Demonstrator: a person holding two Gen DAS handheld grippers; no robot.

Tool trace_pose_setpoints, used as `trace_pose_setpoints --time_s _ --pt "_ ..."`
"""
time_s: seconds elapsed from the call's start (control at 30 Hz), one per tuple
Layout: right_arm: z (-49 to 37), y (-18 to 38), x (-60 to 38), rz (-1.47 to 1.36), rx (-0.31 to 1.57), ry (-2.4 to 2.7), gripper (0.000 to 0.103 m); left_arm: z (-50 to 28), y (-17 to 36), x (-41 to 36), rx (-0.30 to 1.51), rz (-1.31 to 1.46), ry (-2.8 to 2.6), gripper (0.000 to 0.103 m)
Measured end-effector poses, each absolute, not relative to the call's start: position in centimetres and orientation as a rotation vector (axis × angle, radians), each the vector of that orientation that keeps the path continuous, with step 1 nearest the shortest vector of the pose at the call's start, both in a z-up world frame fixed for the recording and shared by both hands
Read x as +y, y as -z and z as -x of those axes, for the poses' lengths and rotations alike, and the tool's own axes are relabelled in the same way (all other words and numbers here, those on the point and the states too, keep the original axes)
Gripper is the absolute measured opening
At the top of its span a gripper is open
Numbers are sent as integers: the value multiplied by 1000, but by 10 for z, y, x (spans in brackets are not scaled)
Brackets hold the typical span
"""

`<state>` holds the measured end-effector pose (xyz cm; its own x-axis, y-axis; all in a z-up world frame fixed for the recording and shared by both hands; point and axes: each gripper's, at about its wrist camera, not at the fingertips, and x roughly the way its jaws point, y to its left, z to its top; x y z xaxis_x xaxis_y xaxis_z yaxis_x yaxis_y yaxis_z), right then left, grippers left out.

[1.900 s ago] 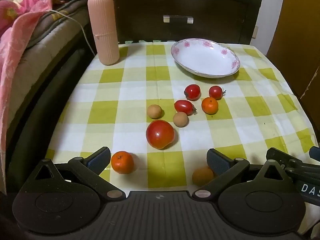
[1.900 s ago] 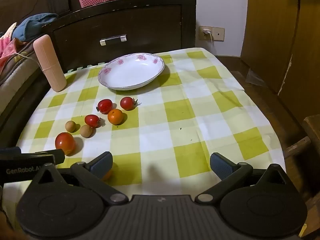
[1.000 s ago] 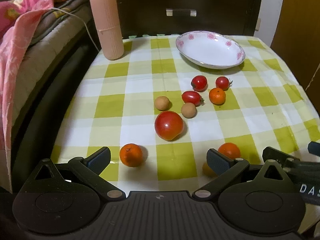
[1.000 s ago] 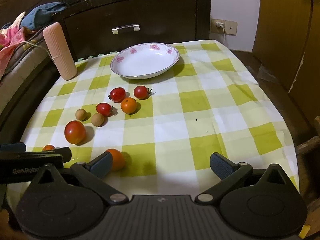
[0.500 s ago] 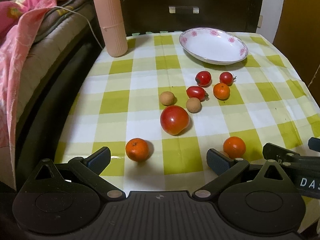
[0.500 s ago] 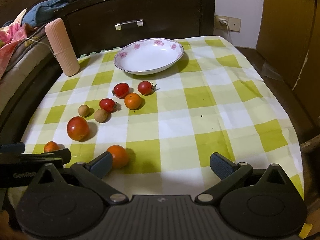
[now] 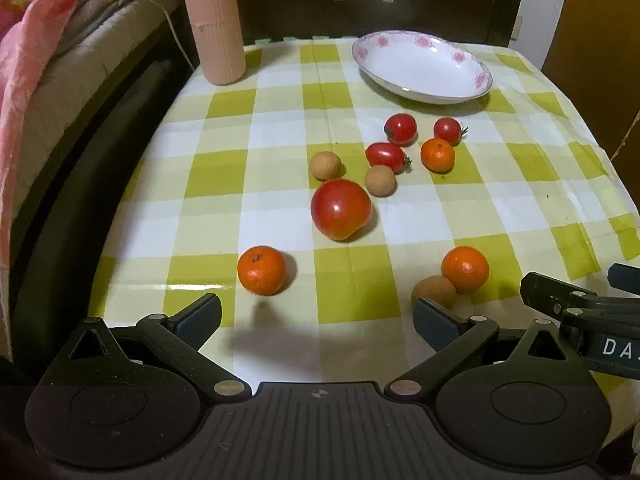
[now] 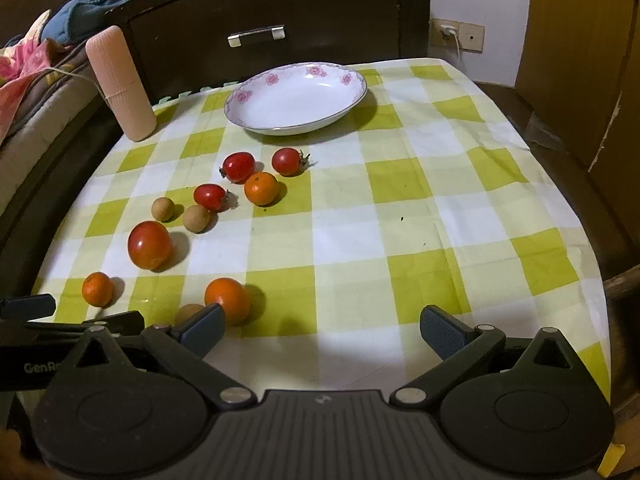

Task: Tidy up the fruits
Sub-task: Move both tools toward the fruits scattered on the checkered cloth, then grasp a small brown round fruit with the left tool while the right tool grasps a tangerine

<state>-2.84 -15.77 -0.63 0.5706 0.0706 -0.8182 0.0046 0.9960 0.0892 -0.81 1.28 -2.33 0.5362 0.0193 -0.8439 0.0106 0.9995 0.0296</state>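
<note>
Green-and-white checked cloth (image 8: 420, 216) is spread over the bench, and the fruit is scattered across its left half. A white bowl (image 8: 296, 100) with pink flowers on its rim is set near the far edge and holds nothing. A ribbed pink container (image 8: 122, 84) stands upright at the far left corner.

Three small tomatoes (image 7: 400, 129) and a small orange (image 7: 437, 155) are grouped just short of the bowl, with two brown longans (image 7: 325, 165) beside them. A large tomato (image 7: 341, 209) lies nearer the middle of the bench. Toward the near edge, one orange (image 7: 261, 269) rests alone on the left, while another orange (image 7: 465, 269) touches a third longan (image 7: 434, 291).

The left gripper (image 7: 316, 316) is held above the near edge with its jaws spread wide and nothing between them. The right gripper (image 8: 320, 330) is likewise released and empty, its left finger (image 8: 202, 326) seen just in front of the orange and longan pair.
</note>
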Motion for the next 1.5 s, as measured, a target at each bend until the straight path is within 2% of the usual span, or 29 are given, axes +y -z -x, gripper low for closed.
trace_pose_setpoints --time_s 0.43,0.7,0.8,0.83,0.87,1.0,1.13,1.37,1.5 --pt "16 8 -147 -20 993 -151 101 8 26 19 1063 -29 -18 99" --pt "-3 11 -137 -9 1038 -265 86 13 25 15 1073 -58 6 102" --pt "-9 15 -122 33 1053 -321 70 12 27 12 1080 -67 15 102" --pt "-11 17 -119 43 1062 -329 60 12 28 12 1082 -64 20 102" --pt "-14 20 -116 45 1071 -332 54 12 28 12 1083 -61 25 102" --pt "-24 23 -121 -11 1085 -334 47 11 29 8 1081 -62 48 102" --pt "-31 30 -135 -87 1147 -316 31 10 31 2 1084 -68 84 102" --pt "-29 34 -139 -89 1159 -322 30 9 34 -17 1036 -133 162 100" --pt "-29 33 -141 -91 1151 -330 30 6 41 -29 1027 -179 199 90"
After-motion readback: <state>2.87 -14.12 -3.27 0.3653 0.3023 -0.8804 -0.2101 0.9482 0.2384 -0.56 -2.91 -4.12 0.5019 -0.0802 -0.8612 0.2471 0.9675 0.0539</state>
